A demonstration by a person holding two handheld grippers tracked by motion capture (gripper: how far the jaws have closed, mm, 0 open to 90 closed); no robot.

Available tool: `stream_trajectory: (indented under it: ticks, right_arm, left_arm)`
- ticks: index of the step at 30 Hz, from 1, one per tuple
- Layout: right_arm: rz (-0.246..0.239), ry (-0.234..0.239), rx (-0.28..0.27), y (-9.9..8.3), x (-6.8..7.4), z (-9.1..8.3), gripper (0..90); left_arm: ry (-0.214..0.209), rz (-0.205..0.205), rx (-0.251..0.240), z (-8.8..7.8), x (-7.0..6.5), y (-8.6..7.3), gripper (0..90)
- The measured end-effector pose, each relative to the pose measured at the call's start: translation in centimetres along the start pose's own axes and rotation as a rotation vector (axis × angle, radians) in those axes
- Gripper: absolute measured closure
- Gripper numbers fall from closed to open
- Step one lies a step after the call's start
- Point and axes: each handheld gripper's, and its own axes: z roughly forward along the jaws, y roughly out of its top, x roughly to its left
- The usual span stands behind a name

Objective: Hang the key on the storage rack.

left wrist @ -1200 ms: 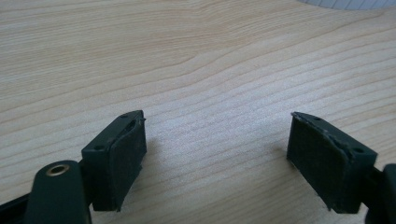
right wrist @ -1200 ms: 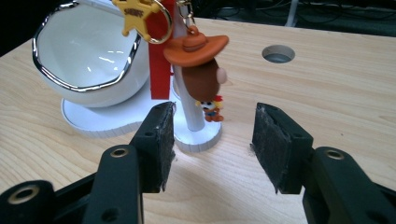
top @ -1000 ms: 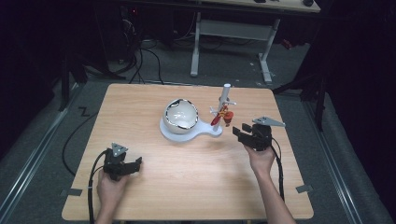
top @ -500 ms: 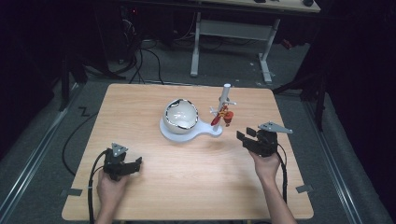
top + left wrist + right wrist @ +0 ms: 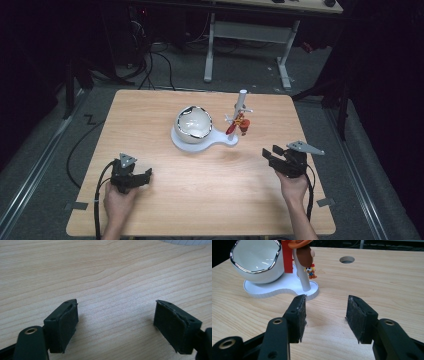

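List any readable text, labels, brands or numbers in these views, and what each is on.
None readable. The white bowl, its white stand, the hanging charm, the table, the left gripper and the right gripper show no lettering.

The place looked like a lab or a recording room. A plain wooden table (image 5: 150,125) stood on grey carpet (image 5: 45,150) in a dark space. Beyond the grippers, black cables (image 5: 155,60) lay on the floor beside a white-legged desk (image 5: 250,35), and tape marks (image 5: 76,206) were on the carpet.
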Motion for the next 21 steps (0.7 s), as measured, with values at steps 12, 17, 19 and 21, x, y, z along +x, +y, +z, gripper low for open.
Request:
stream_trajectory:
  ticks: [12,17,19,21]
  right_arm:
    - [0.008,-0.001,-0.023,-1.3,-0.5,-1.3,50.1]
    - [0.008,-0.007,-0.022,-1.9,-0.6,-1.6,50.2]
    - [0.016,-0.009,-0.024,-2.2,-0.7,-1.7,50.2]
    - [0.022,-0.010,-0.028,-2.4,-0.7,-1.8,50.2]
  left_arm:
    - [0.000,0.000,0.000,0.0,0.0,0.0,20.2]
    - [0.000,0.000,0.000,0.0,0.0,0.0,20.2]
    - [0.000,0.000,0.000,0.0,0.0,0.0,20.2]
    - [0.000,0.000,0.000,0.0,0.0,0.0,20.3]
